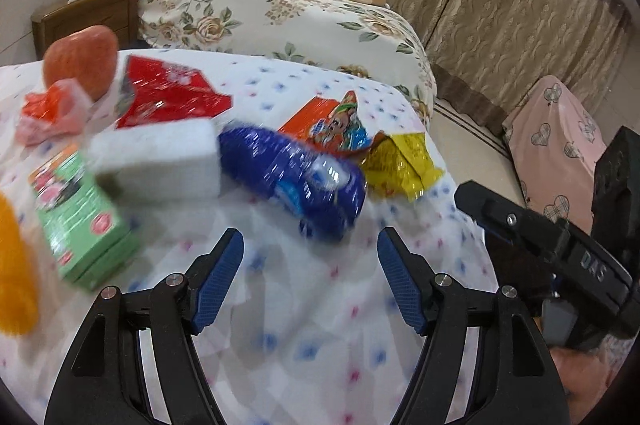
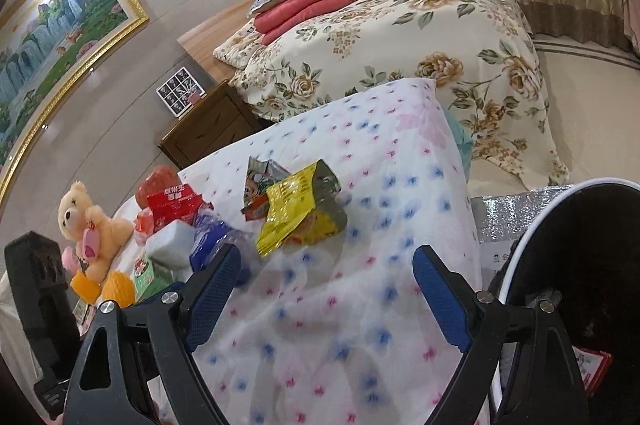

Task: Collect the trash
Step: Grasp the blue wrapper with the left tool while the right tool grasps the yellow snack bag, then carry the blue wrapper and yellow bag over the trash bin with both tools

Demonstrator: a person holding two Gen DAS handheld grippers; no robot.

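Left wrist view: the blue wrapper (image 1: 294, 181), the largest piece of trash, lies at mid-frame on the dotted cloth (image 1: 320, 325), just beyond the spread, empty left gripper (image 1: 310, 245). It looks like crinkly film, probably light, soft and slippery; a pinch across its near end should hold best. Right of it the yellow packet (image 1: 400, 165) lies against the torn orange wrapper (image 1: 332, 125), both glossy foil, likely weightless and easily crushed; a pinch on a flat edge should do. In the right wrist view the right gripper (image 2: 326, 265) is also spread and empty, with the black bin (image 2: 580, 265) at lower right.
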